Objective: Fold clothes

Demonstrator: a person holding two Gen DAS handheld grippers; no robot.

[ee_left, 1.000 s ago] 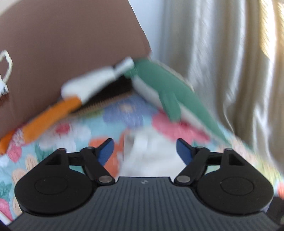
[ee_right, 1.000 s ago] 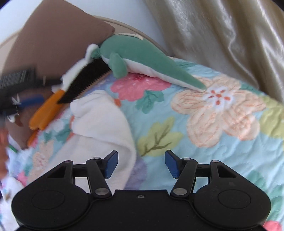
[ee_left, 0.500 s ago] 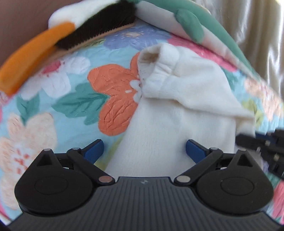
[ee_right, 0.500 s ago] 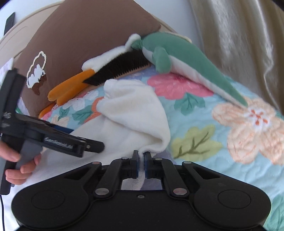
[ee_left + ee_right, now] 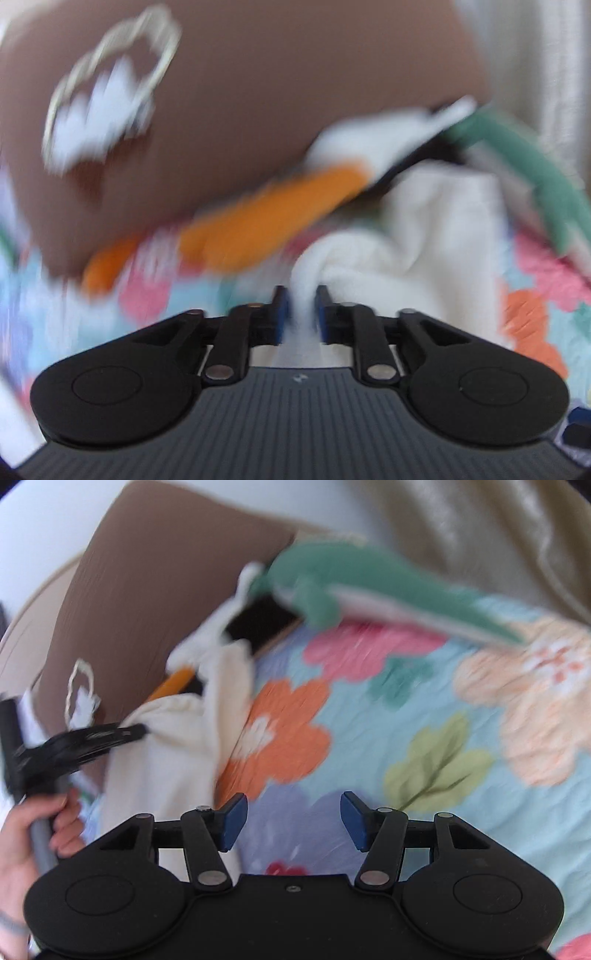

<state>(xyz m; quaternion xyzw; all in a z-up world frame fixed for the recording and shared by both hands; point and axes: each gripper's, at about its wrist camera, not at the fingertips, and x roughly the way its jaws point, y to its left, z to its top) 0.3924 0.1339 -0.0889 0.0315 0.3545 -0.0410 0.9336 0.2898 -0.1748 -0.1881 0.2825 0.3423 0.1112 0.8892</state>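
Observation:
A cream fleece garment (image 5: pixel 424 236) lies bunched on the floral quilt (image 5: pixel 424 709), drawn up toward the brown pillow (image 5: pixel 155 590). My left gripper (image 5: pixel 300 314) is closing, and a fold of the cream cloth is pinched between its blue pads. The right wrist view shows that same left gripper (image 5: pixel 136 731), blurred, tugging the garment (image 5: pixel 177 746), with a person's hand (image 5: pixel 22 834) on its handle. My right gripper (image 5: pixel 293 821) is opening over bare quilt, right of the garment, and nothing is between its fingers.
A green plush toy (image 5: pixel 351 579) lies along the far side of the quilt. A white, black and orange plush (image 5: pixel 266 221) rests against the brown pillow (image 5: pixel 295 92). A beige curtain (image 5: pixel 480 528) hangs behind at the right.
The left gripper closed on a fold of the cream garment and pulled it left toward the pillow. The right gripper, shut on the garment's edge half a second ago, has let go and opened.

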